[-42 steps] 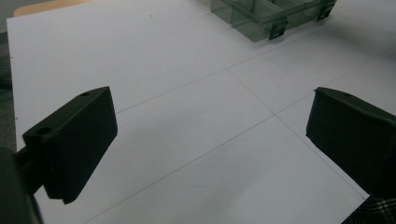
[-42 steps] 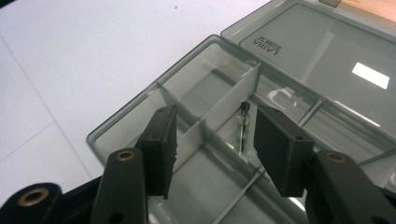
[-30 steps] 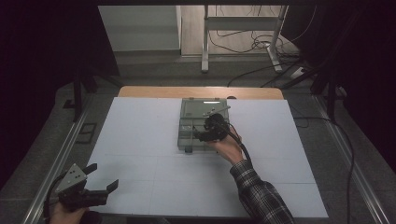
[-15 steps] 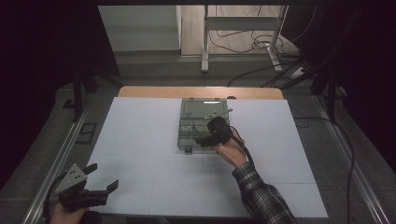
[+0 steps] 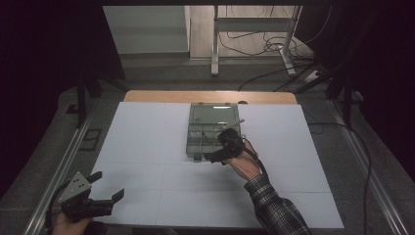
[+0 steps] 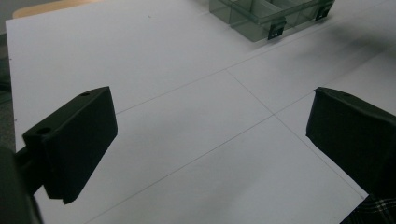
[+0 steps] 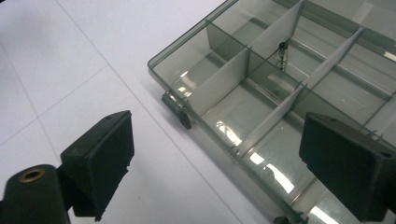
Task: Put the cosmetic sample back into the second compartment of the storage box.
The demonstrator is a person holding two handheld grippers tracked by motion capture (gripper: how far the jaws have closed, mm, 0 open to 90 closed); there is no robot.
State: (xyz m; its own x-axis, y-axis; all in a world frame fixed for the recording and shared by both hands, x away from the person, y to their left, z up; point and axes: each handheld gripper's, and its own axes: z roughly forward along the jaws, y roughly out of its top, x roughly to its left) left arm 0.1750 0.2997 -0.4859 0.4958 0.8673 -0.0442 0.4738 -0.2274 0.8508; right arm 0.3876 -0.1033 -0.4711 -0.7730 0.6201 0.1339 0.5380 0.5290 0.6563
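A clear grey compartment box (image 5: 208, 132) lies open at the middle of the white table (image 5: 147, 147), its lid laid back on the far side. My right gripper (image 5: 219, 147) hovers over the box's near right corner, open, with nothing between its jaws. In the right gripper view the box (image 7: 261, 93) shows grey dividers, a black front latch (image 7: 180, 113) and one small screw (image 7: 282, 53) standing in a middle compartment. My left gripper (image 5: 108, 187) rests open at the table's near left corner, holding nothing. In the left gripper view the box (image 6: 271, 16) lies far ahead.
A plaid sleeve (image 5: 274, 210) comes in from the bottom right. Thin seam lines (image 6: 243, 88) cross the white table. Metal rails (image 5: 58, 166) run along both table sides. Beyond the wooden far edge (image 5: 210, 96), cables and a stand leg (image 5: 215, 44) sit on the floor.
My right gripper has drawn back toward the near edge of the box, from over its middle to its front right corner. The left gripper has not moved.
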